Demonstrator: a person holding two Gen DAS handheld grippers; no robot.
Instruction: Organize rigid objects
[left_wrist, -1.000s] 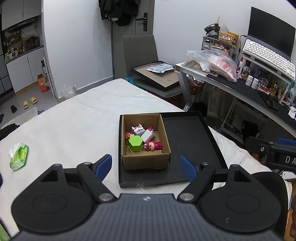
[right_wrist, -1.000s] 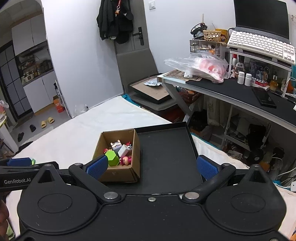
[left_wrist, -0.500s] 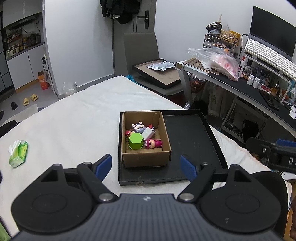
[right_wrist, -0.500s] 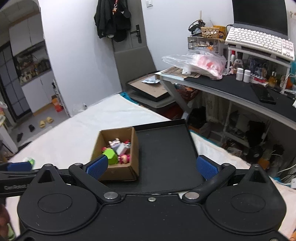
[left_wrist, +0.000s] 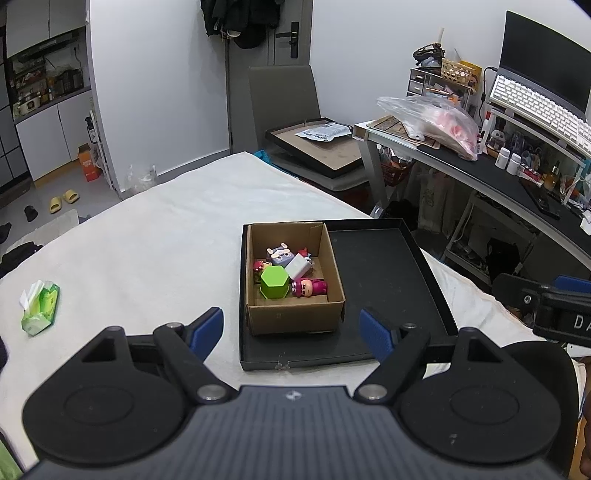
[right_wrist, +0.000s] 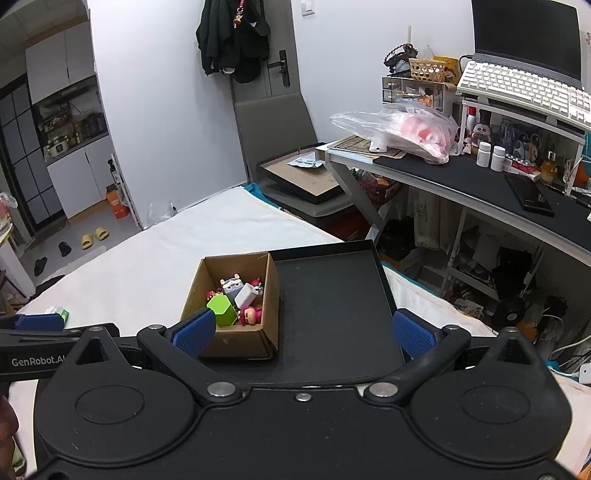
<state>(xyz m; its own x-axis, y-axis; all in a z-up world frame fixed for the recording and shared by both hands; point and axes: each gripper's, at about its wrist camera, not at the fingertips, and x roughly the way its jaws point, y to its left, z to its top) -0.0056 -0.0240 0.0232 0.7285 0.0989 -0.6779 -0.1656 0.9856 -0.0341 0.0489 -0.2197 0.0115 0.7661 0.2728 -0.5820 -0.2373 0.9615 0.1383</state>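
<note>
Both grippers held above the near edge of the white-covered bed (left_wrist: 155, 236), fingers spread wide and holding nothing: left gripper (left_wrist: 291, 330), right gripper (right_wrist: 302, 332). Ahead and below lies a black tray (left_wrist: 391, 295), its long axis running left to right; a cardboard box (left_wrist: 295, 317) fills the tray's left end, the right end bare. The box holds the small toys: a green hexagonal block (left_wrist: 274, 282) near its front wall, a pink figure (left_wrist: 308, 287) beside it, a white block (left_wrist: 298, 266) and a grey figure (left_wrist: 280, 254) behind. The box lies straight ahead of the left gripper and left of centre for the right one; the left hand is probably the nearer.
</note>
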